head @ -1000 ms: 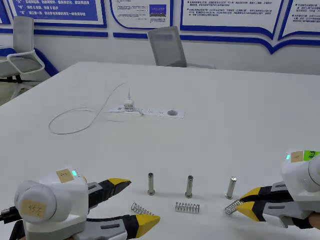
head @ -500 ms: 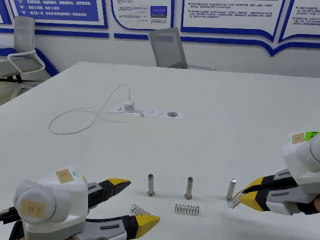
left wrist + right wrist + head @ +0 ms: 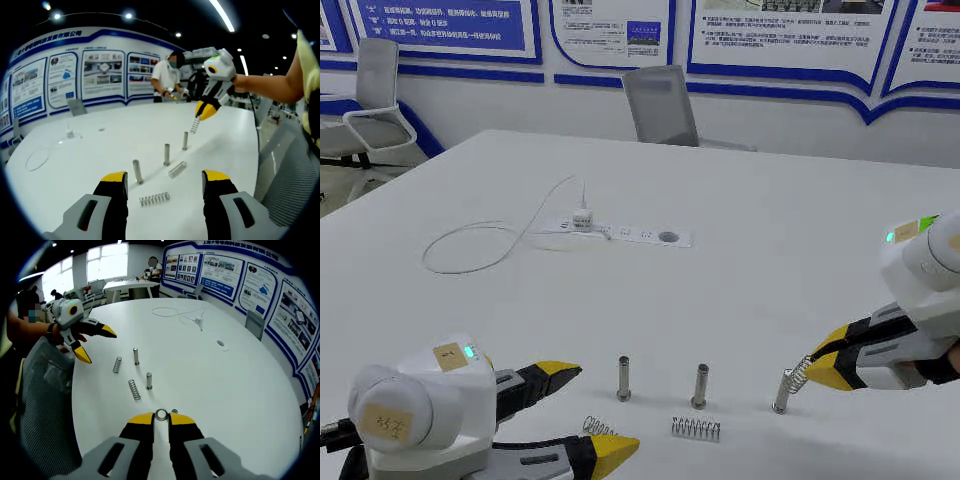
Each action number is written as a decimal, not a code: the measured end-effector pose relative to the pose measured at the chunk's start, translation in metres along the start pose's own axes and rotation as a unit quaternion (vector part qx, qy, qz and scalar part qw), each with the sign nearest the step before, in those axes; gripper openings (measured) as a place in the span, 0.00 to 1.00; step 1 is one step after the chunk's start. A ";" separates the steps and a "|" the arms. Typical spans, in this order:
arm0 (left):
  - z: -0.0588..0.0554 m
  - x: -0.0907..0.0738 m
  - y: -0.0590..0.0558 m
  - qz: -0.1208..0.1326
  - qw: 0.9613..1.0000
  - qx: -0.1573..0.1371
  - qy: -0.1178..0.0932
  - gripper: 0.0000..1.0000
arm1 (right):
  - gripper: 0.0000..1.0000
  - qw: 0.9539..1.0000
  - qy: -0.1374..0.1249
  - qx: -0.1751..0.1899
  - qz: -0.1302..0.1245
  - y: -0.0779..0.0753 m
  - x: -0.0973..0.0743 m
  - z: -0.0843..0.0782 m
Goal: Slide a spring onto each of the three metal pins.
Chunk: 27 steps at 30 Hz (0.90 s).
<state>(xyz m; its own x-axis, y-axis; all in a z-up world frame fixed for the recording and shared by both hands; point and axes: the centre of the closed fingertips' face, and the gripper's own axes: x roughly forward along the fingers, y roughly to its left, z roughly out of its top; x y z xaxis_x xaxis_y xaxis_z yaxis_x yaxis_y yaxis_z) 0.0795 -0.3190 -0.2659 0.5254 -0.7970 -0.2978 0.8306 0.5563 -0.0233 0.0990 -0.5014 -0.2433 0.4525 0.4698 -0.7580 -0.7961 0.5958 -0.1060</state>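
Note:
Three metal pins stand upright in a row on the white table: left pin point(image 3: 623, 378), middle pin point(image 3: 700, 385), right pin point(image 3: 781, 395). My right gripper point(image 3: 817, 366) is shut on a spring point(image 3: 799, 374), held tilted with its lower end at the top of the right pin. In the right gripper view the spring's round end point(image 3: 161, 414) shows between the yellow tips. Two loose springs point(image 3: 601, 427) point(image 3: 696, 429) lie flat in front of the pins. My left gripper point(image 3: 588, 410) stands open near the left pin, with nothing between its jaws.
A white power strip point(image 3: 630, 234) with a plugged charger and a looping white cable point(image 3: 470, 245) lies mid-table. Grey chairs point(image 3: 660, 100) stand beyond the far edge. A person stands at the back in the left gripper view.
My right gripper has risen and carried its spring from table level beside the right pin up to the pin's top. The left gripper has stayed put.

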 end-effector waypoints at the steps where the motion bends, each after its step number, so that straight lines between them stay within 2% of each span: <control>1: 0.000 0.000 0.000 0.000 1.000 0.000 0.000 0.61 | 0.12 1.000 0.002 -0.002 0.001 -0.001 0.000 0.001; 10: 0.000 -0.001 0.001 0.001 1.000 0.000 -0.002 0.61 | 0.12 1.000 0.014 -0.002 -0.005 -0.013 -0.005 0.011; 21: 0.000 0.000 0.003 0.004 1.000 -0.004 -0.005 0.61 | 0.12 0.998 0.058 -0.003 0.006 -0.019 0.008 0.004; 27: 0.000 -0.001 0.004 0.005 1.000 -0.005 -0.005 0.61 | 0.12 0.997 0.070 -0.003 0.013 -0.018 0.013 0.001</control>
<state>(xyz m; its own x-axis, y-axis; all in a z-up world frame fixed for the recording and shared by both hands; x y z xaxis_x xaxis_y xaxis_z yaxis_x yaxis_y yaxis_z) 0.0826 -0.3162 -0.2661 0.5358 -0.7937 -0.2880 0.8233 0.5668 -0.0306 0.1196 -0.5061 -0.2506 0.3706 0.3897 -0.8431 -0.8097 0.5802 -0.0877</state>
